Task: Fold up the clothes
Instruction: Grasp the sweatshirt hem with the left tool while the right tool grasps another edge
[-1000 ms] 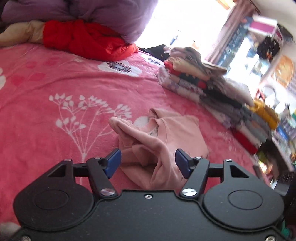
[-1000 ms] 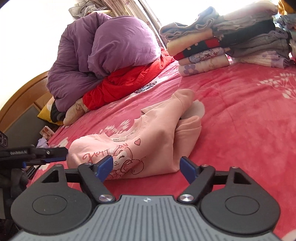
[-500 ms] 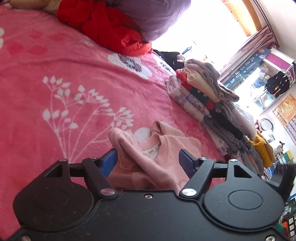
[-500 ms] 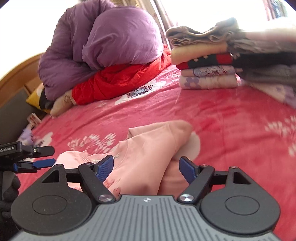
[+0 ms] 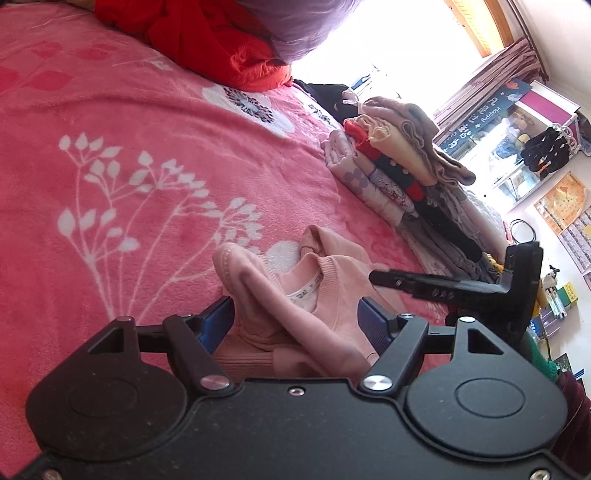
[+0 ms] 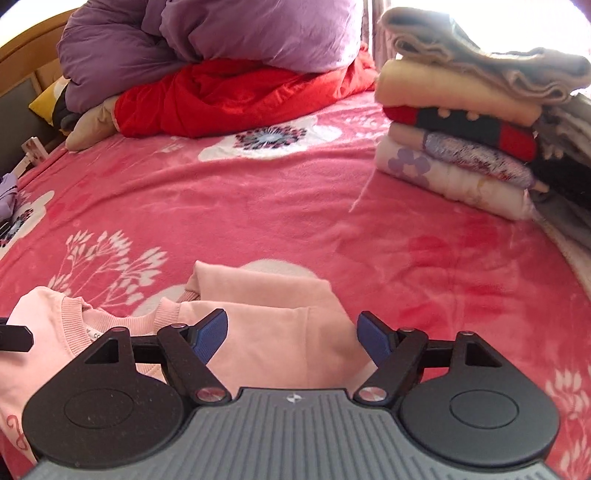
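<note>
A pink sweatshirt [image 5: 332,280] lies partly folded on the pink flowered blanket [image 5: 110,129], collar and label showing. My left gripper [image 5: 295,325] stands wide open around a bunched sleeve and the collar edge; its pads do not clamp the cloth. In the right wrist view the sweatshirt [image 6: 273,332] shows a sleeve folded across its body. My right gripper [image 6: 291,336] straddles that folded part and its jaws are closing, the pads still clear of the cloth. One right finger [image 5: 406,282] reaches in over the garment from the right.
A tall stack of folded clothes [image 6: 461,129] stands at the right on the blanket [image 6: 258,203]. A purple duvet [image 6: 221,29] and a red garment [image 6: 240,96] are heaped at the far end. Shelves and clutter [image 5: 535,155] lie beyond the bed's right edge.
The right gripper has swung across over the sweatshirt's folded sleeve, its jaws narrowing, and now shows in the left wrist view. The left gripper has dropped closer to the collar and opened slightly.
</note>
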Demonstrator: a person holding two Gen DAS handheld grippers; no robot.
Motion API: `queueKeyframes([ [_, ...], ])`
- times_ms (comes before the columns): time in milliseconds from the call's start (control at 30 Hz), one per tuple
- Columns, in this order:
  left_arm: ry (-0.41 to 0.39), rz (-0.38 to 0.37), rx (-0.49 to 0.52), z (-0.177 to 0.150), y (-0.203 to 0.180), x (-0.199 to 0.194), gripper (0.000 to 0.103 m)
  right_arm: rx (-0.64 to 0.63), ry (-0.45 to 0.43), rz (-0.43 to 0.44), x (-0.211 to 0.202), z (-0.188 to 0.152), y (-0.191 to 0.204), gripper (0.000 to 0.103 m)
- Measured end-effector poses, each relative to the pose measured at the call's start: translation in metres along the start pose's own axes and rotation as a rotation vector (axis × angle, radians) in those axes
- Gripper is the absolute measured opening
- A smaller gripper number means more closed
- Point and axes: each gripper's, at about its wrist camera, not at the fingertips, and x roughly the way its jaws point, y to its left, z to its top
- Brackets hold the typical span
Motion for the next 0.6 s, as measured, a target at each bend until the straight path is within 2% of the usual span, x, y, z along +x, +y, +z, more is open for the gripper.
queueKeyframes([
  [33, -0.002, -0.001, -0.001, 0.000, 0.000, -0.001, 0.073, -0.016, 0.018, 0.008, 0.002, -0.001, 0.002, 0.044],
  [100, -0.002, 0.007, 0.001, 0.000, 0.001, 0.000, 0.073, -0.063, 0.047, 0.003, 0.004, -0.006, 0.009, 0.037],
  [233, -0.016, 0.005, 0.024, -0.003, -0.002, -0.001, 0.072, -0.148, 0.076, -0.013, 0.002, -0.018, 0.021, 0.012],
  [300, -0.025, -0.003, 0.040, -0.004, -0.006, -0.002, 0.063, -0.157, 0.070, -0.020, -0.004, -0.024, 0.022, 0.007],
  [367, -0.039, 0.014, 0.074, -0.005, -0.010, -0.003, 0.035, -0.146, 0.055, -0.018, -0.012, -0.030, 0.022, 0.006],
  [433, -0.049, 0.032, 0.097, -0.006, -0.012, -0.004, 0.030, -0.137, 0.034, -0.019, -0.023, -0.035, 0.022, 0.006],
  [467, -0.055, 0.032, 0.102, -0.006, -0.012, -0.006, 0.022, -0.126, 0.019, -0.017, -0.030, -0.038, 0.023, 0.006],
  [600, -0.077, 0.018, 0.164, -0.009, -0.022, -0.016, 0.012, -0.063, -0.057, -0.008, -0.065, -0.052, 0.024, 0.005],
])
